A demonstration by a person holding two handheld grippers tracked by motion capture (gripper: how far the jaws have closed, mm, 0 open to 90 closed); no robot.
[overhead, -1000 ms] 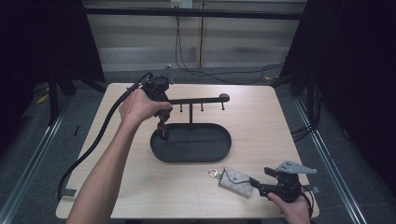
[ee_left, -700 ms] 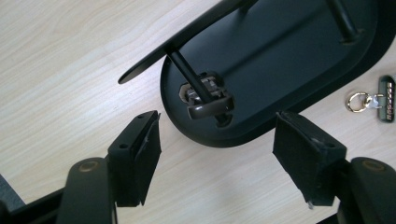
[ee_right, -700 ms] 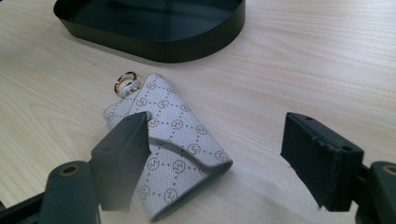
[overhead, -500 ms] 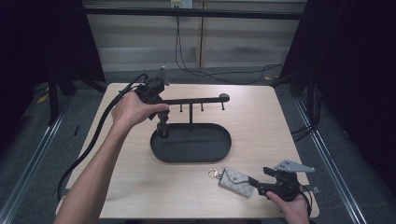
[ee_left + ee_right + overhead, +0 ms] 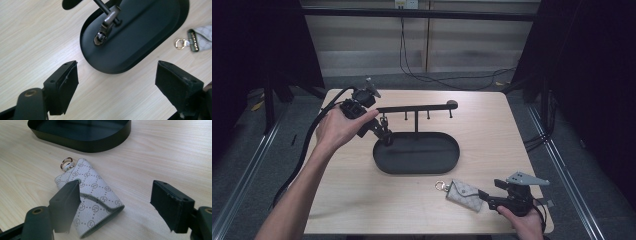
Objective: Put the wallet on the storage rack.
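A black oval tray (image 5: 447, 167) bears a T-shaped stand (image 5: 417, 107) with hooks. A dark key-like piece (image 5: 106, 27) hangs from the bar's left end down into the tray. My left gripper (image 5: 374, 129) sits just left of it. Its jaws have just been opening and now stand wide, nothing between them (image 5: 117, 66). A grey patterned key pouch (image 5: 464, 192) with a metal ring (image 5: 441, 186) lies flat in front of the tray. My right gripper (image 5: 485, 196) rests at the pouch's right end, open (image 5: 116, 186). Its left jaw stands over the pouch (image 5: 95, 195), the right jaw well clear.
The light wooden table (image 5: 512, 140) ends close behind the right hand at the front. A thick black cable (image 5: 312, 135) trails from the left gripper off the table's left side. Dark frames and cables stand beyond the far edge.
The left hand has drawn its gripper leftward, away from the stand's left end, and its jaws have spread. The dark piece stays hanging on the bar. The right gripper and pouch have not moved.
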